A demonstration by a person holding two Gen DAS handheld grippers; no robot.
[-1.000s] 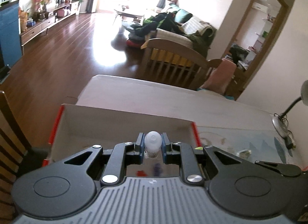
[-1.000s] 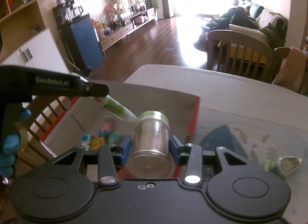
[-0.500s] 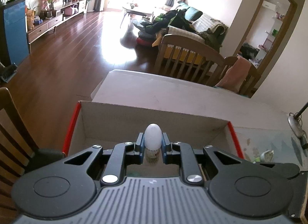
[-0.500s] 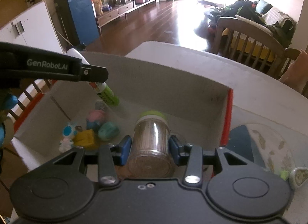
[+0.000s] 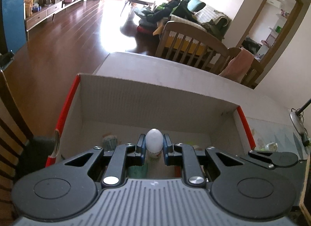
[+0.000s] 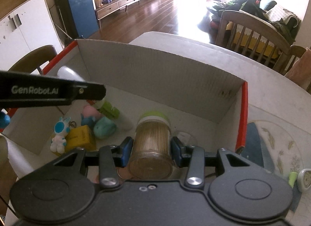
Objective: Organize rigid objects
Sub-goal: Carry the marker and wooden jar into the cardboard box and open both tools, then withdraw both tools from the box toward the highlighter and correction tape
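Two views: left wrist first, right wrist after.

Left wrist, left gripper [image 5: 154, 146]: clenched on a white-capped tube [image 5: 154, 142], which is held upright between the blue fingers [image 5: 140, 146], its rounded cap uppermost.
Left wrist, tube position: held above the inside of the cardboard box [image 5: 155, 97], near its middle.
Left wrist, box: open-topped, red-edged, set on the pale desk [image 5: 194, 78]; its far wall is seen ahead of the gripper.
Left wrist, box contents: a teal shape [image 5: 109, 142] is glimpsed left of the fingers; it cannot be told what it is.
Left wrist, surroundings: a wooden chair [image 5: 194, 43] is seen beyond the desk.

Right wrist, right gripper [image 6: 151, 151]: clenched on a clear jar [image 6: 150, 148] with a green lid, packed with thin sticks; the lid end points forward.
Right wrist, jar position: held over the box [image 6: 155, 70] interior, right of the toys.
Right wrist, left gripper [image 6: 52, 92]: seen side-on at the left, the tube [image 6: 108, 108] slanting down from it into the box.
Right wrist, box floor: a white-and-blue figurine [image 6: 59, 136], a yellow block [image 6: 80, 138], a teal toy [image 6: 105, 127] and a pink toy [image 6: 90, 112] are clustered at the left, close together.
Right wrist, desk [image 6: 272, 97]: a patterned mat [image 6: 278, 148] lies right of the box.
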